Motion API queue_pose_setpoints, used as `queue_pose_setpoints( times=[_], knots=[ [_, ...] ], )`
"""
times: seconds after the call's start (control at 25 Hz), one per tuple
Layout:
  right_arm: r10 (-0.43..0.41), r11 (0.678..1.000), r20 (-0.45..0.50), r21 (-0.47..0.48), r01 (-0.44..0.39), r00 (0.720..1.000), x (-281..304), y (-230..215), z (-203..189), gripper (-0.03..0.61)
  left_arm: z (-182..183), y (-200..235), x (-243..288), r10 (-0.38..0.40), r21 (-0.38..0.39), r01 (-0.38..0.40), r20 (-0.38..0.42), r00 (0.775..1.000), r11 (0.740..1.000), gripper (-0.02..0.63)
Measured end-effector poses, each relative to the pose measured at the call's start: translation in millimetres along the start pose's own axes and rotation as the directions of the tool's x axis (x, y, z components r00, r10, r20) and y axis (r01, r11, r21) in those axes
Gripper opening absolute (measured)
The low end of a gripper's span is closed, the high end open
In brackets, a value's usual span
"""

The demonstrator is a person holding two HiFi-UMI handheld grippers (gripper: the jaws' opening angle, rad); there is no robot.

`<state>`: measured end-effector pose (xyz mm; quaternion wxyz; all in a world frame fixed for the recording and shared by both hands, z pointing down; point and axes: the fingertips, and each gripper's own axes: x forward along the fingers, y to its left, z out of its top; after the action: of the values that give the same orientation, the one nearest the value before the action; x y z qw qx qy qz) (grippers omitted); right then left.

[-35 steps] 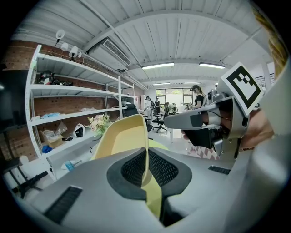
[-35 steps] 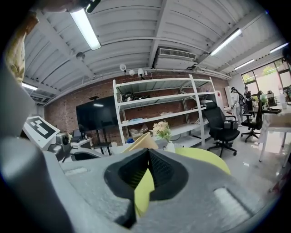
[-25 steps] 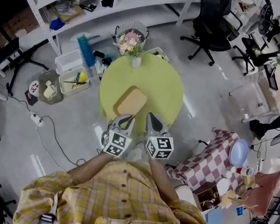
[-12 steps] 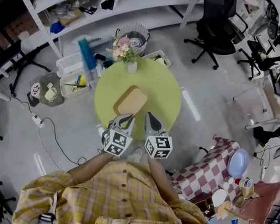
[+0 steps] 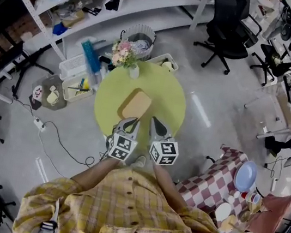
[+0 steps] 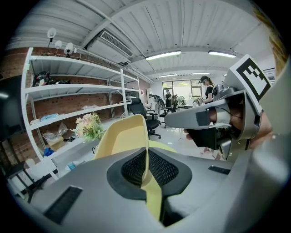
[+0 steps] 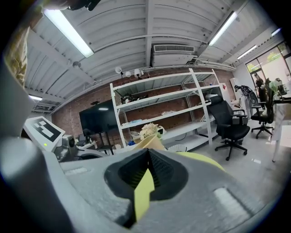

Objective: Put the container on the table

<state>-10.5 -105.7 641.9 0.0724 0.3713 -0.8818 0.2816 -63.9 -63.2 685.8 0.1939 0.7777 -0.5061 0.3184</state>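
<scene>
Your L gripper [image 6: 145,170] is clamped on the near rim of the container [image 5: 136,105]. R gripper [image 7: 146,175] pinches the same rim just beside it. Vs 1 s ago the grip & pose look unchanged. Only the table [image 5: 169,92] has drifted left in head view, so prob. you're still lining up, not set down. Head view puts the container over the table's middle, toward its near edge. Only the gripper views show the rim between the jaws & the container tipped up, w/ flowers [image 6: 88,127] beyond. Contact w/ table: can't tell.
</scene>
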Motion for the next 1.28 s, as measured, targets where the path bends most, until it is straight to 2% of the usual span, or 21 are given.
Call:
queue_pose_setpoints(
  times=[0.76, 1.08, 1.28],
  knots=[
    [-0.058, 0.998, -0.011, 0.037, 0.058, 0.998, 33.2, -12.7, -6.0, -0.002, -13.8, 30.8, 30.9, -0.073, 0.061, 0.078, -0.072, 0.995, 0.995, 0.018],
    [-0.068, 0.997, -0.016, 0.017, 0.069, 0.998, 39.2, -12.3, -3.9, -0.002, -30.7, 41.3, 45.3, -0.101, 0.034, 0.105, -0.111, 0.989, 0.994, 0.018],
    [-0.064, 0.998, -0.032, 0.005, 0.064, 0.997, 39.8, -13.2, -7.3, -0.002, -38.6, 39.6, 59.4, -0.113, 0.070, 0.122, -0.124, 0.986, 0.990, 0.018]
  ],
)
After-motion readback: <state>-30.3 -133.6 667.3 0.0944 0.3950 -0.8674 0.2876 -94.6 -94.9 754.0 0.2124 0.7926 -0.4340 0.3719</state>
